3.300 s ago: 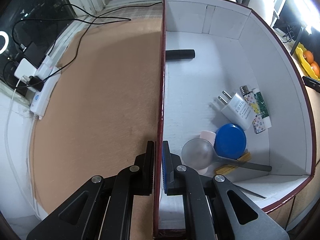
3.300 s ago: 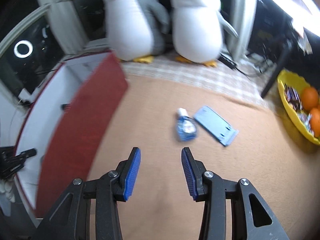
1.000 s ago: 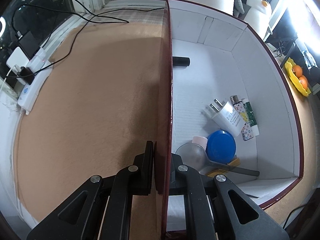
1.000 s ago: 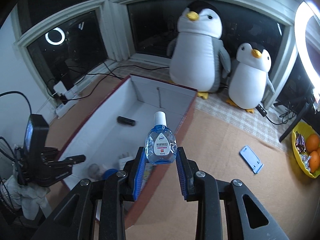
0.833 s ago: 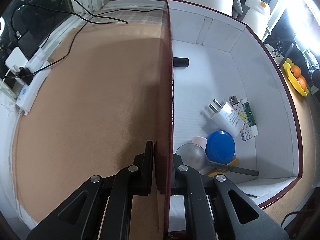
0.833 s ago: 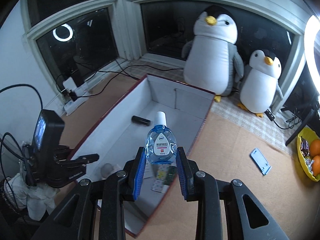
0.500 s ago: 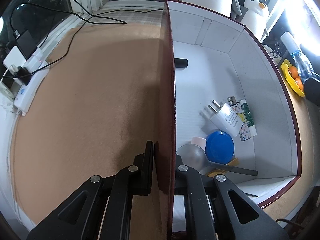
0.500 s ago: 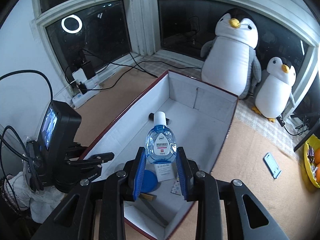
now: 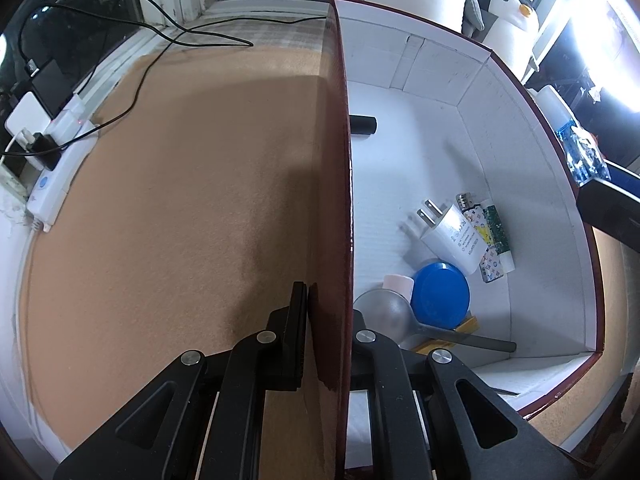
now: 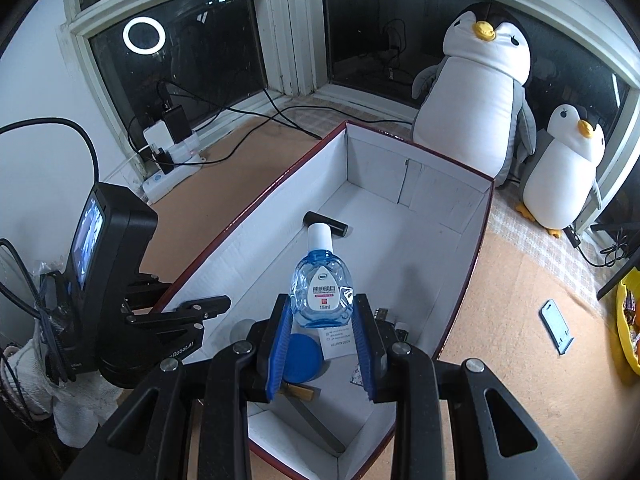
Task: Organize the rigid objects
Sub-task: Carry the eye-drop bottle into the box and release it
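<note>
My right gripper (image 10: 323, 350) is shut on a clear blue eye-drop bottle (image 10: 322, 288) with a white cap, held upright above the near end of a dark red box (image 10: 476, 256) with a white inside. The bottle also shows at the right edge of the left wrist view (image 9: 576, 148). My left gripper (image 9: 326, 320) is shut on the box's left wall (image 9: 340, 160). In the box lie a white charger (image 9: 452, 236), a blue lid (image 9: 440, 294), a magnifier (image 9: 384, 312), a black cylinder (image 9: 362, 124) and patterned lighters (image 9: 486, 236).
Brown carpet (image 9: 180, 184) surrounds the box. A power strip with plugs and cables (image 9: 48, 152) lies at the left by the window. Two plush penguins (image 10: 480, 92) stand behind the box. A blue phone stand (image 10: 556, 326) and a yellow fruit bowl (image 10: 626, 328) are at the right.
My right gripper picked the eye-drop bottle off the carpet and carried it left to above the box. My left gripper stayed shut on the box wall.
</note>
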`<state>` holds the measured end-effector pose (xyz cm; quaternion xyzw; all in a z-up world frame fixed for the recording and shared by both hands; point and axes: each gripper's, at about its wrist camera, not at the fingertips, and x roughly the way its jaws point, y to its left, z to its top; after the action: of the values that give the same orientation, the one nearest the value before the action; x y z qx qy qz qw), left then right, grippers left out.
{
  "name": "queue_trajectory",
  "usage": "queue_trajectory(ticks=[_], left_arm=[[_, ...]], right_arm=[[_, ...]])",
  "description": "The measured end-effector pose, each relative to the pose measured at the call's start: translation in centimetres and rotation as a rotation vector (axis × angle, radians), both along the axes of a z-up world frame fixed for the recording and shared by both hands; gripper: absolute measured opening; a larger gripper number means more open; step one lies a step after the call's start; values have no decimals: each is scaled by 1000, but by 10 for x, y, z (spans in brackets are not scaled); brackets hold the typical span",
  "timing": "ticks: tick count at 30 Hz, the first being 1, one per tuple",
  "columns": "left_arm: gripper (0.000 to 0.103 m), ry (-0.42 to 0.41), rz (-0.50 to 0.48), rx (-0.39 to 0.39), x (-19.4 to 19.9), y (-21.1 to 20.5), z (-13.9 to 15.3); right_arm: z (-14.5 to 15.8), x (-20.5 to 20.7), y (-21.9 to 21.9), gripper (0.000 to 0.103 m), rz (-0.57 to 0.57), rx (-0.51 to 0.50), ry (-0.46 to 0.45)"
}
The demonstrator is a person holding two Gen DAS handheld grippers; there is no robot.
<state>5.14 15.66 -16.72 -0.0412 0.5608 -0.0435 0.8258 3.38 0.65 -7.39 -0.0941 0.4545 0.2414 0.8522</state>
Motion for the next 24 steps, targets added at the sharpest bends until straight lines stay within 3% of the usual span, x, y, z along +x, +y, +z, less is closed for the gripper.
queue_trajectory(ticks=[22,24], left_arm=[[8,17,7,20,3,-2,-2],[8,17,8,22,4,-3,-2]], right_arm=[[-11,5,-1,27,26,-5,5],[-10,4,-1,31,32,-7,-5]])
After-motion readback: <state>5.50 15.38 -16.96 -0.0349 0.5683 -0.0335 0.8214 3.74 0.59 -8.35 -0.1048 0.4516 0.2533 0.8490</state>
